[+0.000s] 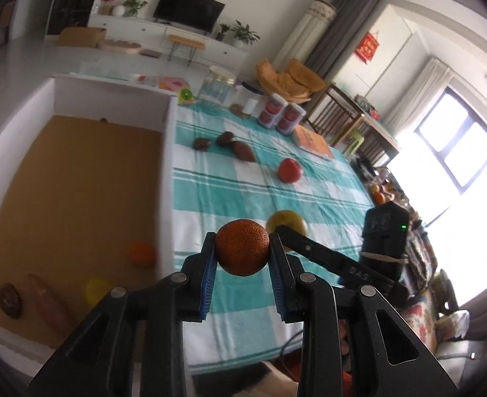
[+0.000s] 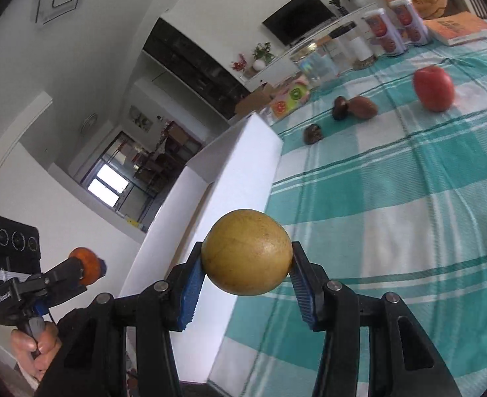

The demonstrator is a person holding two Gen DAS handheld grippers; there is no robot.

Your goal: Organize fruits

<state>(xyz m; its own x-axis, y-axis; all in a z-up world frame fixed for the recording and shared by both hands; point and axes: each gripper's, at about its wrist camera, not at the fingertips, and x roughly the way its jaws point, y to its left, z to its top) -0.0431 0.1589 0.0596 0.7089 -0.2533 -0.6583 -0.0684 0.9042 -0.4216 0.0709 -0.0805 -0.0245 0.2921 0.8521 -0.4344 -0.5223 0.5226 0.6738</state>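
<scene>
Checked teal cloth (image 2: 408,198) behind; fingers clamping rough dark orange (image 1: 242,247), smooth yellow-brown fruit (image 2: 246,256).

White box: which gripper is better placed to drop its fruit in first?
Left, probably. The left gripper holds the orange beside the white box, whose open inside fills its view. The right gripper, with the yellow fruit, sits outside the wall.

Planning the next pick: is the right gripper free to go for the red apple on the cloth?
Probably not yet. The right gripper is shut on the yellow fruit, so its jaws are full. The path to the red apple across the cloth looks clear once it unloads.
</scene>
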